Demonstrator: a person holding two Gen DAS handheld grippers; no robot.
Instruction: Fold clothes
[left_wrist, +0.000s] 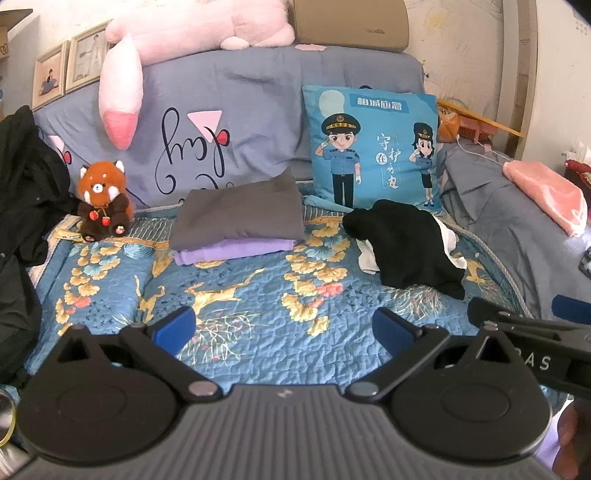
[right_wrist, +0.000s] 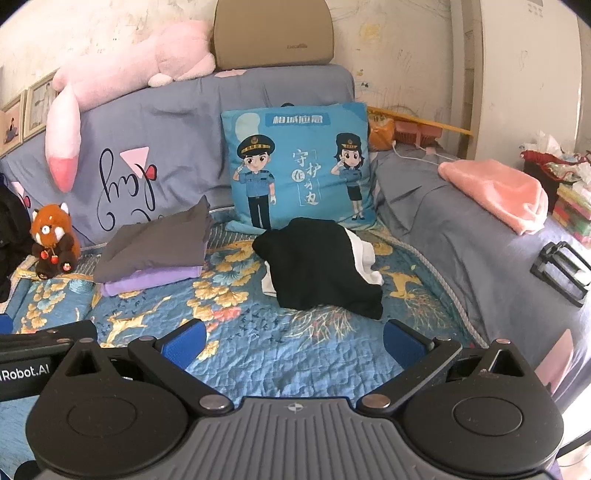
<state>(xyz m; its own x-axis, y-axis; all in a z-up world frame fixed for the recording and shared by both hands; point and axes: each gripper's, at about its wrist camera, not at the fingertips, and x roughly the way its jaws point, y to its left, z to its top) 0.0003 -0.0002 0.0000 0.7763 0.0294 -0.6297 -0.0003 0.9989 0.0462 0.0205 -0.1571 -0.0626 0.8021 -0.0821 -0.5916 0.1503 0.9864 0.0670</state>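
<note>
A crumpled black garment (left_wrist: 408, 245) (right_wrist: 321, 264) lies in a heap on the blue patterned quilt (left_wrist: 236, 317) (right_wrist: 266, 350), with a white garment (left_wrist: 369, 258) (right_wrist: 364, 258) poking out from under it. Left of it sits a folded grey garment (left_wrist: 240, 216) (right_wrist: 159, 242) stacked on a folded purple one (left_wrist: 229, 251) (right_wrist: 151, 278). My left gripper (left_wrist: 283, 326) hovers open over the quilt in front of the clothes, holding nothing. My right gripper (right_wrist: 294, 341) is open too, just short of the black heap. Each gripper's side shows in the other's view.
A blue cartoon cushion (left_wrist: 371, 147) (right_wrist: 301, 166) leans on the grey-blue backrest behind the heap. A red panda plush (left_wrist: 103, 201) (right_wrist: 51, 240) sits at the left, dark clothing (left_wrist: 26, 192) beyond it. A pink towel (left_wrist: 550, 195) (right_wrist: 498, 194) lies on the right armrest.
</note>
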